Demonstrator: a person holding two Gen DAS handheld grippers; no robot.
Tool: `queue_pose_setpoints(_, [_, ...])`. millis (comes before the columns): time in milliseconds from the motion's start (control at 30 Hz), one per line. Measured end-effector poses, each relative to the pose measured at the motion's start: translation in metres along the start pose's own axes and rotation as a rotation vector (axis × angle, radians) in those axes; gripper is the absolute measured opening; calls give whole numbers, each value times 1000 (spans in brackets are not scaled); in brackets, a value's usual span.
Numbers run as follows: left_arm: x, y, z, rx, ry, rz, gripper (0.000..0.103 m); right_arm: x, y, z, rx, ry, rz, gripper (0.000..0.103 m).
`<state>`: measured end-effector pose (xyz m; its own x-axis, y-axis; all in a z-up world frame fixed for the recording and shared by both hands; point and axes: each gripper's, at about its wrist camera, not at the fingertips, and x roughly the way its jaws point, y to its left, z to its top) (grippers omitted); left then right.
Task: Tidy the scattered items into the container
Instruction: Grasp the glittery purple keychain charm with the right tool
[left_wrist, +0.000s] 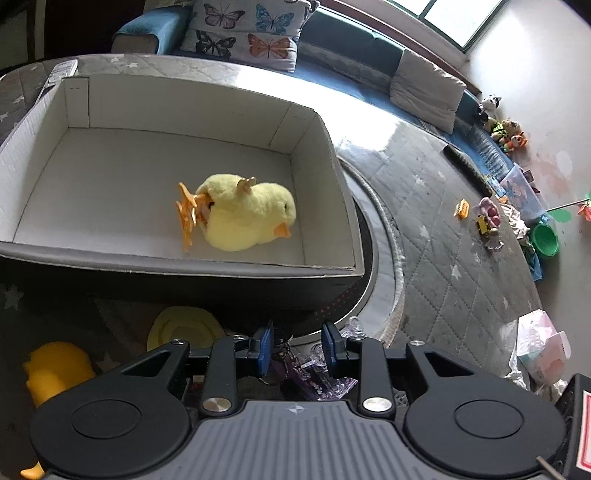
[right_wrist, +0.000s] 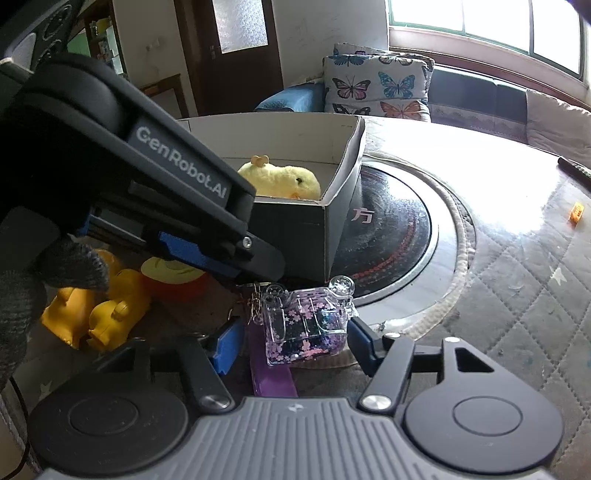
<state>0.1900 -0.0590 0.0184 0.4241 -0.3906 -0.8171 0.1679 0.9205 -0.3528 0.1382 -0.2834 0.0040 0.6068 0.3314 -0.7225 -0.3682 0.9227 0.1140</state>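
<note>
A white-lined cardboard box (left_wrist: 321, 122) holds a yellow plush duck (left_wrist: 247, 214); both show in the right wrist view, box (right_wrist: 343, 173) and duck (right_wrist: 280, 181). A clear glitter keychain case (right_wrist: 306, 325) with a purple strap (right_wrist: 273, 380) lies on the table in front of the box. My right gripper (right_wrist: 291, 347) is open, its fingers on either side of the case. My left gripper (left_wrist: 297, 347) is open just above the keychain (left_wrist: 321, 380); it shows in the right view (right_wrist: 207, 225). Yellow rubber ducks (right_wrist: 107, 314) lie at the left.
A yellow and orange disc toy (right_wrist: 173, 275) lies by the ducks, also seen in the left view (left_wrist: 184, 328). A round black turntable (right_wrist: 391, 236) sits in the quilted table. Small toys (left_wrist: 487, 218) and a green bowl (left_wrist: 545, 240) lie at the far right. Butterfly cushion (right_wrist: 376, 85) behind.
</note>
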Motion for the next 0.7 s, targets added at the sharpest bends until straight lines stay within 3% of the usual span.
queue_pose_setpoints(400, [16, 3, 3, -22, 32, 7, 34, 6, 6, 2, -25, 2, -8, 63])
queue_pose_setpoints(700, [21, 11, 3, -42, 56, 56, 34, 8, 10, 4, -36, -2, -13, 62])
